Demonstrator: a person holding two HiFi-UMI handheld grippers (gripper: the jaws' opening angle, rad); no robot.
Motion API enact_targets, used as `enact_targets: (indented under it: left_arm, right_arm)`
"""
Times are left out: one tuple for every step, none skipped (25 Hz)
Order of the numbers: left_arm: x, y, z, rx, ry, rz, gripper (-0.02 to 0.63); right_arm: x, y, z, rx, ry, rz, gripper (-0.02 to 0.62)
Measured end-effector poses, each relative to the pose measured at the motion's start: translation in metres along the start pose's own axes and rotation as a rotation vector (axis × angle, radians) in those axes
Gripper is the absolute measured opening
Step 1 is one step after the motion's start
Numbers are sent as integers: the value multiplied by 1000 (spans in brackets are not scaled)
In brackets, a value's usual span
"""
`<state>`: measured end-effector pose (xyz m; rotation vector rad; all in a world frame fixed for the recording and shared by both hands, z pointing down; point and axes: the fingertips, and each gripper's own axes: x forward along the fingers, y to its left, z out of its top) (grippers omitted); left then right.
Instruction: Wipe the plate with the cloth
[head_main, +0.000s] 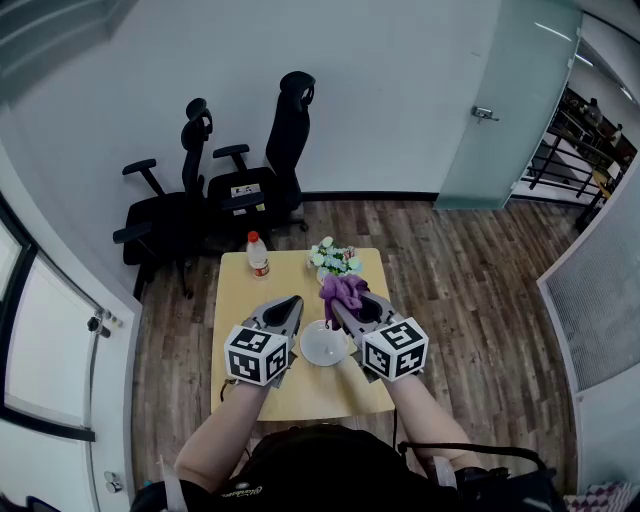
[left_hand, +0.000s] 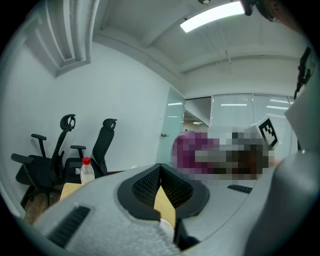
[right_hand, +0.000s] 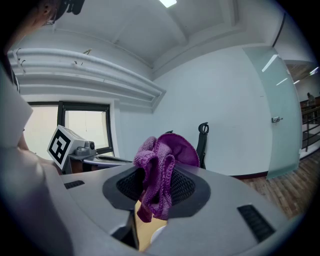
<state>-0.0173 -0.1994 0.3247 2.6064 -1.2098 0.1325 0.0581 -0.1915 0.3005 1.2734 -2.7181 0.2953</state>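
Left gripper (head_main: 290, 303) fingers clenched, empty; right gripper (head_main: 348, 303) fingers grasping purple cloth (right_hand: 160, 167). Plate (head_main: 322, 343) on counter (head_main: 240, 290), just below, between both fingers. Advice: lower cloth flat, brace rim, wipe circles.

Grey left tool (head_main: 289, 301) and right tool (head_main: 347, 300) carry black-and-white marker cubes (head_main: 258, 355) (head_main: 397, 348).

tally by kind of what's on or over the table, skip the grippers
bottle: 1
flower bunch: 1
plate: 1
purple cloth: 1
total: 4
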Motion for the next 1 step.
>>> enact_targets:
  left_arm:
    - [0, 0, -1, 0, 1, -1, 6]
  right_arm:
    - [0, 0, -1, 0, 0, 0, 110]
